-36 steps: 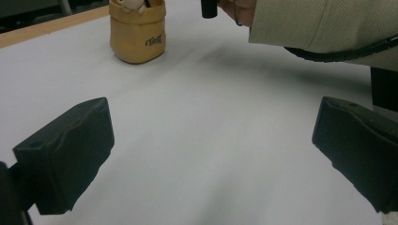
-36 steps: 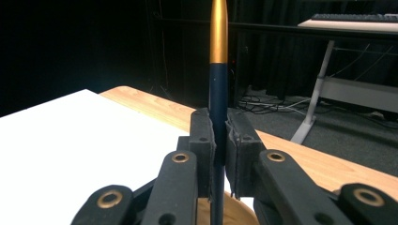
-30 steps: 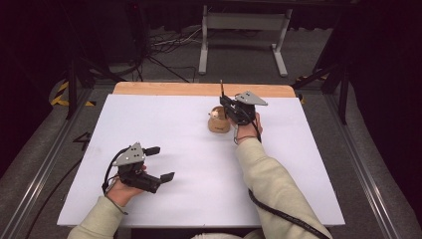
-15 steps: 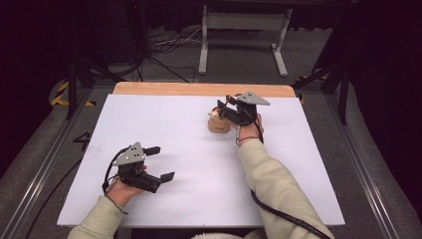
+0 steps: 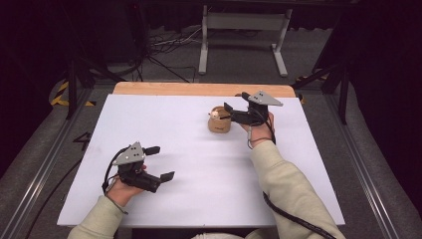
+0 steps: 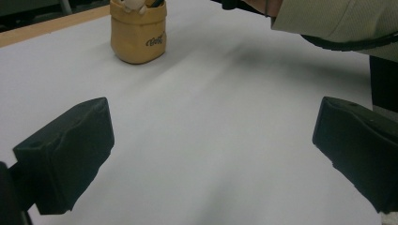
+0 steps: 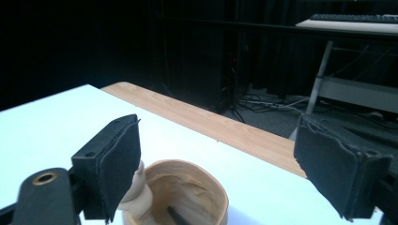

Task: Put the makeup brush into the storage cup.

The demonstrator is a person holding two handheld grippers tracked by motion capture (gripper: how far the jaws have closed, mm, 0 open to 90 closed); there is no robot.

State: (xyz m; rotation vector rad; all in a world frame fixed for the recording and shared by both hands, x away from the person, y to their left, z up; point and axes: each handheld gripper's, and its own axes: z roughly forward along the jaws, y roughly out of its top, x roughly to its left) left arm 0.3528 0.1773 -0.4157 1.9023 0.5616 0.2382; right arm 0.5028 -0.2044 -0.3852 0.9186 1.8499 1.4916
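A tan cup [image 5: 219, 124] stands on the white table top [image 5: 199, 164] at the back, right of centre. A small cream figure [image 5: 214, 114] sits on its rim. A thin dark stick [image 7: 176, 215] lies inside the cup [image 7: 187, 192]. My right gripper [image 5: 226, 113] hovers just right of and above the cup, pointing left. Its jaws have just been opening and stand open with nothing between them [image 7: 225, 150]. My left gripper [image 5: 160, 163] rests open near the front left, aimed across the table at the cup [image 6: 138, 40], with bare table between its jaws [image 6: 211, 154].
A wooden strip [image 5: 199, 89] runs along the table's far edge. Beyond it on the dark floor are cables and a metal stand [image 5: 244, 30]. The right sleeve [image 5: 283, 184] reaches across the front right of the table.
The right gripper's jaws have opened, and the hand has drawn right and slightly up from the cup. A thin dark stick that stood at its jaws no longer sticks up. The left gripper has stayed put.
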